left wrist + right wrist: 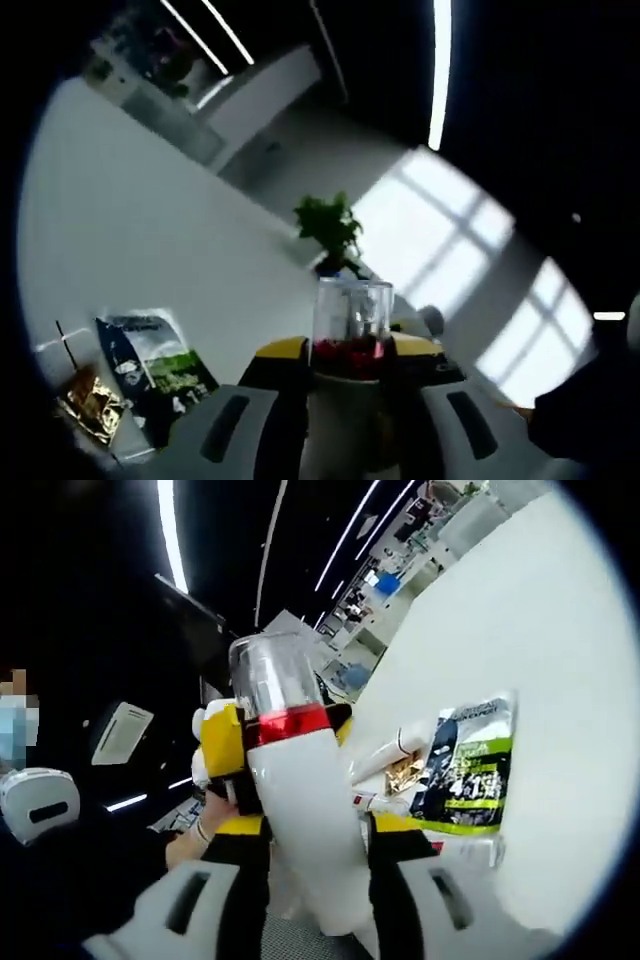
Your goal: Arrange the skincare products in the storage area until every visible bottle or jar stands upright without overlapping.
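- In the left gripper view, the left tool came up from the bottom of the frame, and its two jaws pinched a bottle between them.
- The bottle's clear cap and red ring sat in the lower middle of the frame, pointing away from the camera.
- A white worktop filled the left side of the frame.
- A dark packet with a green patch lay on the worktop at the lower left, and a gold wrapper lay just beside it.
- A small green plant stood near the middle of the frame, just above the cap.
- In the right gripper view, the right tool pinched the white body of the same bottle in the middle of the frame.
- The left tool held the bottle near its red ring, to the left of the middle.
- The packet lay on the worktop at the right.
- A person's hand showed at the lower left.
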### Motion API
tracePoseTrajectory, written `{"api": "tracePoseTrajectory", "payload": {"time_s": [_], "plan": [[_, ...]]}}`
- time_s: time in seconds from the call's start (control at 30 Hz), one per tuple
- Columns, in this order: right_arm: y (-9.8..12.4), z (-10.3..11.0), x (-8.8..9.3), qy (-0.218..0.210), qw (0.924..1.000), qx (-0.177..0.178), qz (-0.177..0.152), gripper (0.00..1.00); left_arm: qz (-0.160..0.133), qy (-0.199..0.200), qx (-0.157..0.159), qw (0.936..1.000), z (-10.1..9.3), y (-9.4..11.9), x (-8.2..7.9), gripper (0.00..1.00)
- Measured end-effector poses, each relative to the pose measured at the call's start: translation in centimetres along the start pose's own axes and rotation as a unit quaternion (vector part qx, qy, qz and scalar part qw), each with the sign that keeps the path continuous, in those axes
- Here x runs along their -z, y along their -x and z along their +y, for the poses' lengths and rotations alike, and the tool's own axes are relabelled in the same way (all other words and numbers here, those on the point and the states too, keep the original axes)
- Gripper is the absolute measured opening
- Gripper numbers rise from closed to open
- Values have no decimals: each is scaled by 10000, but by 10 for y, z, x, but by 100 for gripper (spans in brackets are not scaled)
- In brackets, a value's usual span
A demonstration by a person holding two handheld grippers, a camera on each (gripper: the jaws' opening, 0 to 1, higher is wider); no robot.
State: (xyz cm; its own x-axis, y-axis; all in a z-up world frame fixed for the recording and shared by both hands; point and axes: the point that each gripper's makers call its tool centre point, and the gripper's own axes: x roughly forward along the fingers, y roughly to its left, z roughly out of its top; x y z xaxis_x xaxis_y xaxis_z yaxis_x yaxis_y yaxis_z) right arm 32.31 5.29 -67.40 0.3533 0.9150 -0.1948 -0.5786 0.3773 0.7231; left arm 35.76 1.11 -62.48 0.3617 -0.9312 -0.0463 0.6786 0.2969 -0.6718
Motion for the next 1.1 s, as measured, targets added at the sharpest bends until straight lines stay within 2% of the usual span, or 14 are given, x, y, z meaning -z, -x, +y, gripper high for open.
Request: {"api": "tracePoseTrajectory", "payload": {"time_s": [0.1, 0.3, 0.57, 0.67, 0.77, 0.93, 1.1], "plan": [[2, -9, -5, 136, 9995, 251, -97, 46, 97, -88, -96, 9999, 3, -2, 3, 25], [4, -7, -12, 467, 9982, 319, -220, 42, 99, -261, -95, 9996, 3, -2, 3, 25], [3, -11, -8, 852, 9952, 482, -45, 40, 382, -362, -181, 9985, 15, -2, 11, 25], [4, -12, -8, 1182, 9916, 526, 16, 38, 443, -472, -198, 9977, 13, -3, 14, 25], [4, -12, -6, 1164, 9918, 516, 51, 37, 488, -542, -193, 9972, 11, -3, 17, 26], [2, -16, 2, 1500, 9865, 584, 285, 35, 658, -751, -190, 9948, 10, -6, 25, 26], [2, -18, 5, 1688, 9829, 648, 363, 34, 758, -847, -207, 9933, 10, -6, 30, 26]]}}
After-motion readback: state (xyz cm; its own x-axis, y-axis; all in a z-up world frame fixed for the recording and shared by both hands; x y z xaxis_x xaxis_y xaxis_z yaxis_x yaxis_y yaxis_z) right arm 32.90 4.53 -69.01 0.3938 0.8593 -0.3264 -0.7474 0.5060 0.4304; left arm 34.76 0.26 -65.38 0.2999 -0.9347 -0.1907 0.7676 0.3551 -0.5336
